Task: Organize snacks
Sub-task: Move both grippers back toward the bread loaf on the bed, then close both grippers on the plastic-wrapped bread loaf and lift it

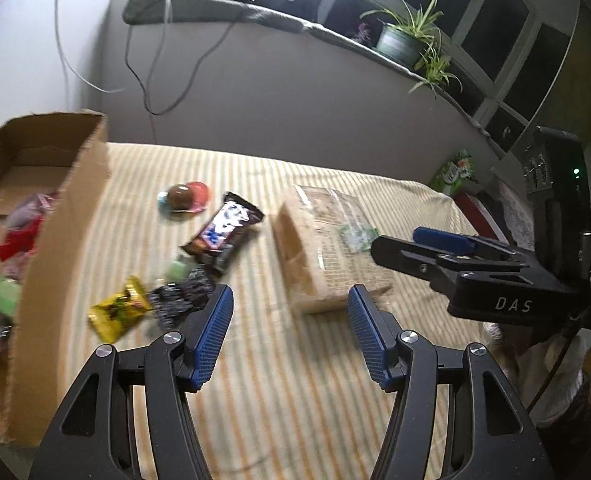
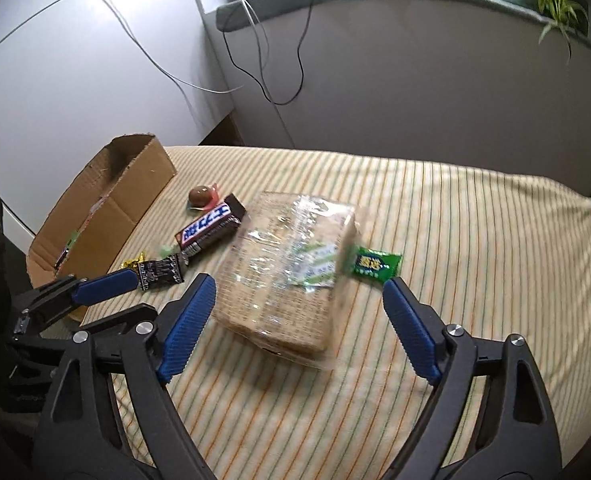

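A cardboard box (image 1: pixel 67 216) at the left holds several snacks; it also shows in the right wrist view (image 2: pixel 115 216). On the striped cloth lie a cracker pack (image 2: pixel 287 272) (image 1: pixel 327 248), a Snickers bar (image 2: pixel 209 226) (image 1: pixel 225 234), a chocolate egg (image 2: pixel 201 196) (image 1: pixel 183 198), a black wrapper (image 2: pixel 161 272) (image 1: pixel 181 296), a gold candy (image 1: pixel 117 314) and a green sachet (image 2: pixel 373 264). My left gripper (image 1: pixel 291 308) is open and empty, above the cloth near the cracker pack. My right gripper (image 2: pixel 299 296) is open, its fingers on either side of the cracker pack's near end.
A grey partition wall (image 2: pixel 415 80) stands behind the table with cables hanging over it. A potted plant (image 1: pixel 407 40) sits on the ledge. A green packet (image 1: pixel 457 170) lies at the table's far right edge. My right gripper shows in the left wrist view (image 1: pixel 455 248).
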